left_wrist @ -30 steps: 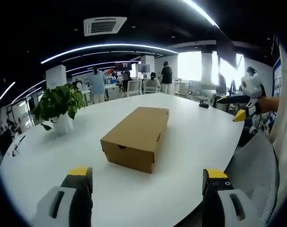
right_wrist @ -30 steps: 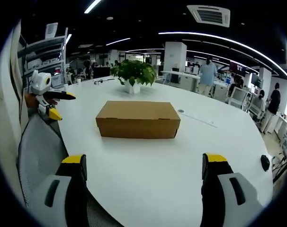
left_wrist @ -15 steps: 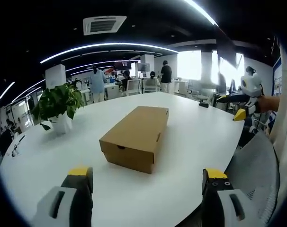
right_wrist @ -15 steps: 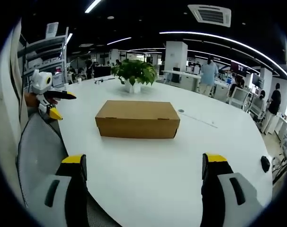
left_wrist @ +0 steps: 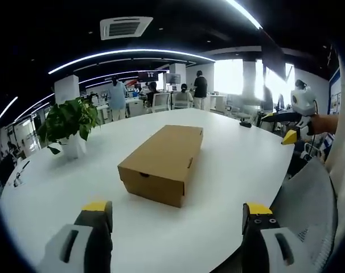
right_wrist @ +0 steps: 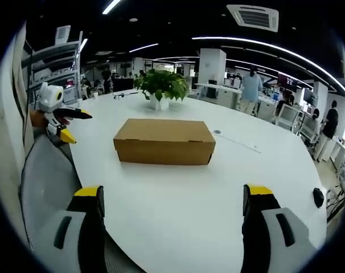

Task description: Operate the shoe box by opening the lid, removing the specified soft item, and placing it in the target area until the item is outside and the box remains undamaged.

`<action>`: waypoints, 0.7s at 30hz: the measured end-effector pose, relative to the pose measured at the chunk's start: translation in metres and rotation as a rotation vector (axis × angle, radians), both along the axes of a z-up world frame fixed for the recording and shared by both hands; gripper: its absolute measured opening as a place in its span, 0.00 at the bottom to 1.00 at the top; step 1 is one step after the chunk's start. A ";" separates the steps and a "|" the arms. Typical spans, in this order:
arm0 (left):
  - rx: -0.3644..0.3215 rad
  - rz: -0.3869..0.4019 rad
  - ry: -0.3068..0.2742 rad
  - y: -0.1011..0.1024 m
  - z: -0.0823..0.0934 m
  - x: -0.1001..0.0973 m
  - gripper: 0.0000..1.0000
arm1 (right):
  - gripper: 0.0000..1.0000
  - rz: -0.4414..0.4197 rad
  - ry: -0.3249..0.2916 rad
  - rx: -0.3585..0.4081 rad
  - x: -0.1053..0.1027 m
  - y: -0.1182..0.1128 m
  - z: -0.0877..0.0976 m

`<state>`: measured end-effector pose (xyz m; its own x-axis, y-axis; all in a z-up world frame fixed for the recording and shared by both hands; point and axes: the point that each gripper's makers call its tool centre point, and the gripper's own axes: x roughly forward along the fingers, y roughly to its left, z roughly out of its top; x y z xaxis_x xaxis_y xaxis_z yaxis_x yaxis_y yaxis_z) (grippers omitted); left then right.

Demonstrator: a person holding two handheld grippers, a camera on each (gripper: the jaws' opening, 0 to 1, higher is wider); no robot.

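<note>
**A:** How is the left gripper (left_wrist: pixel 175 213) posed?

**B:** In the left gripper view its two grey jaws with yellow tips rise from the bottom, spread wide apart with nothing between them. In the right gripper view it (right_wrist: pixel 63 120) shows at the left, held in the air by a hand.

**A:** And the right gripper (right_wrist: pixel 175 198)?

**B:** In its own view the jaws also stand wide apart, gripping nothing. In the left gripper view it (left_wrist: pixel 287 128) appears at the right, yellow tips spread, held aloft by a hand (left_wrist: pixel 325 123).
</note>
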<state>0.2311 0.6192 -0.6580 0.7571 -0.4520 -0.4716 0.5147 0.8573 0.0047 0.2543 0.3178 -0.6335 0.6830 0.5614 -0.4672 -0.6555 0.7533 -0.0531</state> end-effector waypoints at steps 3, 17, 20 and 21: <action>-0.002 0.001 0.003 -0.003 0.000 -0.001 0.96 | 0.96 0.001 0.001 -0.001 0.001 0.000 0.000; -0.002 0.006 0.012 -0.007 -0.002 0.002 0.94 | 0.96 0.010 0.007 -0.005 0.004 -0.001 -0.001; 0.002 0.001 0.014 -0.009 -0.002 0.002 0.94 | 0.96 0.015 0.008 -0.010 0.006 -0.001 -0.002; 0.001 0.000 0.015 -0.009 -0.003 0.002 0.94 | 0.96 0.017 0.009 -0.010 0.006 -0.001 -0.002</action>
<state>0.2334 0.6098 -0.6606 0.7501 -0.4515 -0.4832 0.5149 0.8572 -0.0017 0.2603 0.3166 -0.6351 0.6691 0.5685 -0.4786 -0.6690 0.7413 -0.0548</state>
